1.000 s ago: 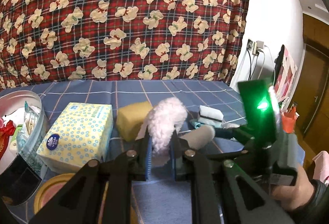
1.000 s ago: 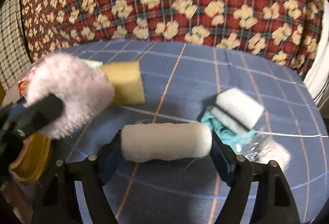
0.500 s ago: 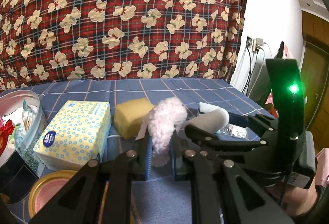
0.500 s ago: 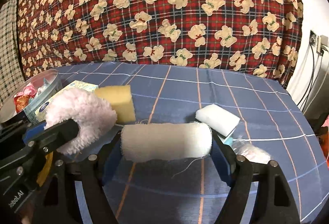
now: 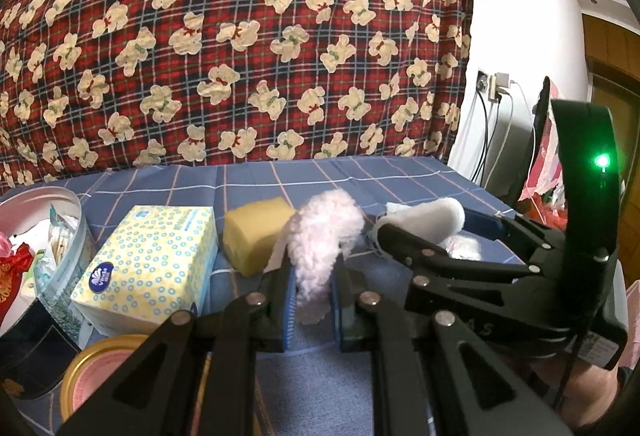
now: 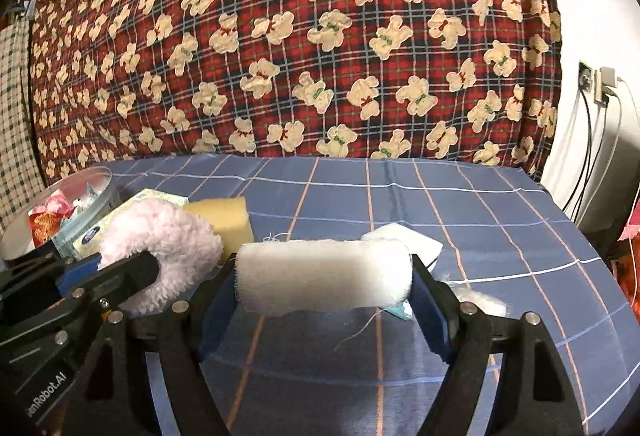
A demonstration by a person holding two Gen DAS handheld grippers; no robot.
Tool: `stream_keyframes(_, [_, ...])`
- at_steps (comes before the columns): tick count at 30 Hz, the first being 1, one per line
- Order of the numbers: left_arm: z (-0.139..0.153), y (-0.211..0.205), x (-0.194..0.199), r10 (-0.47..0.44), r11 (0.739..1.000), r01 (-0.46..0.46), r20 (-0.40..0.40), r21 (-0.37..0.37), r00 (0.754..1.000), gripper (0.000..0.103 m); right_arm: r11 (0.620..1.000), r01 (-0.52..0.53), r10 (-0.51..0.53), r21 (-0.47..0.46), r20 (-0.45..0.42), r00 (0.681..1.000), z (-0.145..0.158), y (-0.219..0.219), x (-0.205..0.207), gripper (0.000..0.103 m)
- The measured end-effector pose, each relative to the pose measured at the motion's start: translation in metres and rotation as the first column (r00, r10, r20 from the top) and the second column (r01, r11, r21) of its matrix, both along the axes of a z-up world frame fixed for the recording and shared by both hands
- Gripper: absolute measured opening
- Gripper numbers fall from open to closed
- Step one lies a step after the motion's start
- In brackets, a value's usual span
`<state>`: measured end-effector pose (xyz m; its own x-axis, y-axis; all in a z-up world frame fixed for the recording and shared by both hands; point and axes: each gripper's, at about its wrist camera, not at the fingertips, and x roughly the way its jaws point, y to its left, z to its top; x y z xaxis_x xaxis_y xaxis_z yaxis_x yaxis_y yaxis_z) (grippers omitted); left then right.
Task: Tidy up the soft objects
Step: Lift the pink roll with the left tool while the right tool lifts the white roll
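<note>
The white cloth roll (image 6: 324, 278) is sitting crosswise between the right gripper (image 6: 324, 288) pads, which are pressing on its two ends — it is hanging clear above the blue checked tablecloth (image 6: 460, 204). Just left of the roll, the left gripper (image 5: 312, 300) is pinching the lower edge of a pink fluffy pad (image 5: 324, 236), its jaws pressed nearly together on the fleece, so the pad is standing up out of them. Beside the roll on that same side, a little farther back, a yellow sponge (image 6: 224, 220) is resting on the cloth, and beyond it a yellow tissue box (image 5: 152, 264) with blue rings. Farther left of the roll, a round tin (image 5: 68, 260) is holding wrapped odds and ends, with a gold-rimmed lid (image 5: 100, 368) lying in front of it. Behind the roll to the right, a white foam block (image 6: 404, 240) is lying flat; a clear crumpled wrapper (image 6: 480, 304) and a scrap of teal are showing just beside it. A red plaid sheet (image 6: 320, 36) printed with bears is hanging behind everything.
</note>
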<state>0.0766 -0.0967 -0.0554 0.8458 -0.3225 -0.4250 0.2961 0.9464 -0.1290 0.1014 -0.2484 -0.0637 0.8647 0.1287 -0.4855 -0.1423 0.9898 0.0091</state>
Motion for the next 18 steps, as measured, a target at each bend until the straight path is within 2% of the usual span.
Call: stream_keyframes(18, [0.006, 0.001, -0.015, 0.024, 1.0, -0.025, 0.073, 0.005, 0.997, 0.012, 0.998, 0.066, -0.069, 0.022, 0.197, 0.978, 0.015, -0.002, -0.035, 0.08])
